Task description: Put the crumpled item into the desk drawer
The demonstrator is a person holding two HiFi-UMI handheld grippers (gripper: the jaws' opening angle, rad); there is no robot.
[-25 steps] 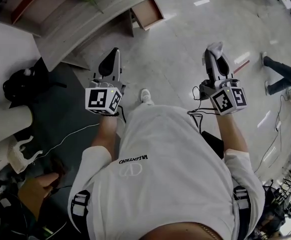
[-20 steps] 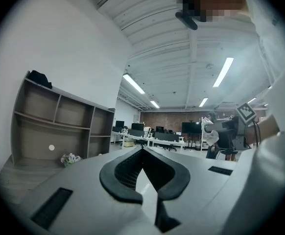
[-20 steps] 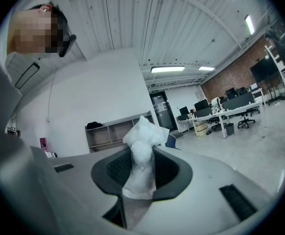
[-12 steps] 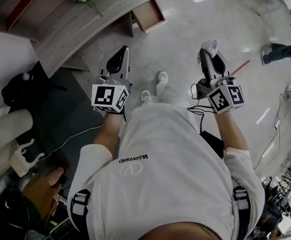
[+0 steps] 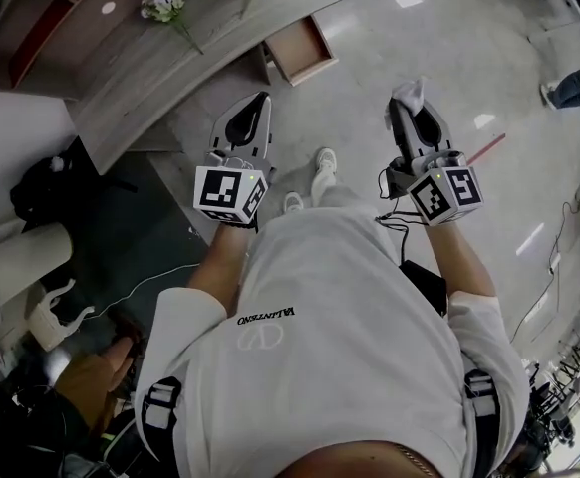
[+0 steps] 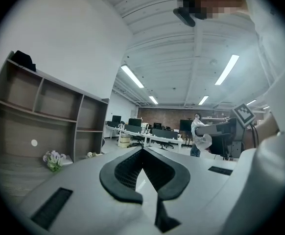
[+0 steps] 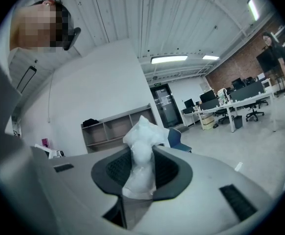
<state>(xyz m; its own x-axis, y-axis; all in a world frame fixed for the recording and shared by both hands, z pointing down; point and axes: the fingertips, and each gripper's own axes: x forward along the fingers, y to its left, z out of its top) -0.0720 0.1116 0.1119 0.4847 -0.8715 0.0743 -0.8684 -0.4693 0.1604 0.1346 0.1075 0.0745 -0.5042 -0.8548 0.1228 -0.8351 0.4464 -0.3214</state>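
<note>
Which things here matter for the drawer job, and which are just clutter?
Job: crumpled wad, held in the right gripper; open drawer; desk.
Lying about: flowers; black bag; cable.

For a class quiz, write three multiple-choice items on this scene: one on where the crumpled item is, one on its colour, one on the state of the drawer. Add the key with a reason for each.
1. Where is the crumpled item? A on the floor; B between the jaws of the right gripper; C on a shelf.
2. What colour is it? A white; B red; C black.
3. The drawer is: A shut; B lifted out; C pulled open.

Key:
1 B: the right gripper view shows the jaws closed on it.
2 A: it looks white in both the head view and the right gripper view.
3 C: the head view shows its inside sticking out from the desk.
</note>
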